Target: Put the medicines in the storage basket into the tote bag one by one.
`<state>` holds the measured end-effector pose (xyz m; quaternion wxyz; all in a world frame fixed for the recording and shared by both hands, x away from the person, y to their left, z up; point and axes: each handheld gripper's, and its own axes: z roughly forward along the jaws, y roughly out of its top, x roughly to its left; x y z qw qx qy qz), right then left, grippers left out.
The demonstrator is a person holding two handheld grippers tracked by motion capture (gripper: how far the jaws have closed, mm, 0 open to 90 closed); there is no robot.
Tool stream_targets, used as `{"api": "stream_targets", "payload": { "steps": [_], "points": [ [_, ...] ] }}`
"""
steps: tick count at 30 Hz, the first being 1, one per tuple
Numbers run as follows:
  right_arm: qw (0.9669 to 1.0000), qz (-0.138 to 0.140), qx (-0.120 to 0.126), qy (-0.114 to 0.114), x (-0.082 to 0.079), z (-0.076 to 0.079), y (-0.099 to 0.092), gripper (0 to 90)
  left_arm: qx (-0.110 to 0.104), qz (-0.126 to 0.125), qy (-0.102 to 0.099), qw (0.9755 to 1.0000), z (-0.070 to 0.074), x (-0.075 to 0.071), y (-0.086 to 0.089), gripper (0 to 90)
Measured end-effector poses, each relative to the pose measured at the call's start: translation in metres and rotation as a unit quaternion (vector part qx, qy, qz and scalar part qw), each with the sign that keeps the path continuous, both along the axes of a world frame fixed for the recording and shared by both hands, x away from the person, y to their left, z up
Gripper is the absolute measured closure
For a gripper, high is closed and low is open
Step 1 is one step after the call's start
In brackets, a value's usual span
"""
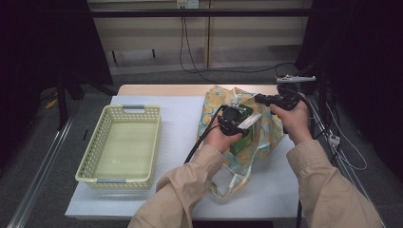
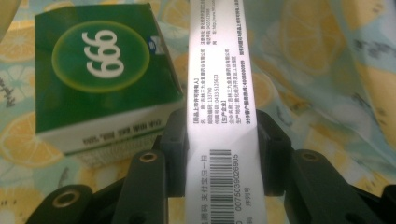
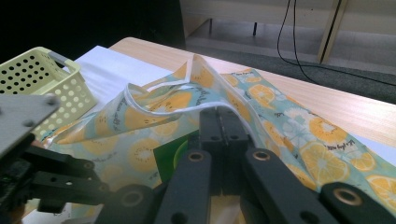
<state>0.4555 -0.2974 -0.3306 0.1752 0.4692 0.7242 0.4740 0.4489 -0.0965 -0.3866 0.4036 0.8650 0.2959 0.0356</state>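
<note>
The left gripper [image 2: 223,154] is clamped on a white box [image 2: 217,93], its barcode end towards the camera, over the lemon-print bag [image 1: 266,130] at the table's right. Just left of it lies a green box [image 2: 100,70] (on the fabric). The right gripper [image 3: 223,128] pinches the bag's rim, jaws together.

The high view is dim, with a greenish tint; both sides are almost black, and only the white table [image 1: 142,107] cover and the far wall get soft light from above. Shadows on the table are weak. In the left gripper view, a strong glare washes out the middle of the white box [image 2: 219,93], and its small print is blurred. The green box [image 2: 100,79] is a little soft. The right gripper view is brighter behind, while the near black claw [image 3: 223,135] is dark and out of focus.
</note>
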Motion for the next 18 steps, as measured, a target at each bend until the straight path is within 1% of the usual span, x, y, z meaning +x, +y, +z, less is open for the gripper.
{"api": "stream_targets", "payload": {
  "steps": [3,5,6,7,8,9,10,11,12,13,15,17,18],
  "points": [
    [1.0,-0.001,-0.003,0.0,-0.001,0.001,-0.001,90.0,0.004,0.007,-0.004,1.0,-0.002,0.003,-0.005,62.6],
    [1.0,-0.002,-0.003,0.002,-0.001,0.001,-0.002,90.0,0.017,0.015,-0.009,0.9997,-0.003,0.005,-0.007,62.6],
    [1.0,-0.002,-0.003,0.0,-0.002,0.001,-0.002,90.0,0.019,0.017,-0.012,0.9996,-0.003,0.006,-0.008,62.6],
    [1.0,-0.003,-0.004,0.001,-0.002,0.001,-0.002,90.0,0.014,0.021,-0.013,0.9996,-0.004,0.006,-0.009,62.6],
    [1.0,-0.003,-0.004,0.001,-0.002,0.001,-0.002,90.0,0.013,0.023,-0.017,0.9995,-0.004,0.007,-0.009,62.6],
    [1.0,-0.004,-0.003,0.0,-0.002,0.001,-0.002,90.0,0.016,0.027,-0.015,0.9994,-0.003,0.008,-0.009,62.6],
    [1.0,-0.005,-0.003,0.002,-0.002,0.001,-0.001,90.0,0.011,0.033,-0.015,0.9993,-0.004,0.01,-0.01,62.5],
    [1.0,-0.005,-0.005,0.002,-0.002,0.001,-0.001,90.0,0.003,0.039,-0.02,0.999,-0.006,0.011,-0.012,62.6],
    [1.0,-0.005,-0.004,0.002,-0.003,0.001,0.0,90.0,0.002,0.041,-0.018,0.999,-0.006,0.012,-0.012,62.5],
    [1.0,-0.004,-0.004,0.002,-0.003,0.001,0.001,90.0,-0.005,0.043,-0.018,0.9989,-0.008,0.012,-0.013,62.5],
    [1.0,-0.003,-0.006,0.003,-0.003,0.002,0.002,90.0,-0.013,0.043,-0.023,0.9987,-0.009,0.013,-0.015,62.4],
    [1.0,-0.003,-0.008,0.002,-0.004,0.003,0.003,90.0,-0.015,0.042,-0.027,0.9986,-0.01,0.013,-0.016,62.2],
    [1.0,-0.003,-0.008,0.002,-0.004,0.003,0.003,90.0,-0.02,0.038,-0.029,0.9986,-0.011,0.013,-0.015,61.6]
  ]
}}
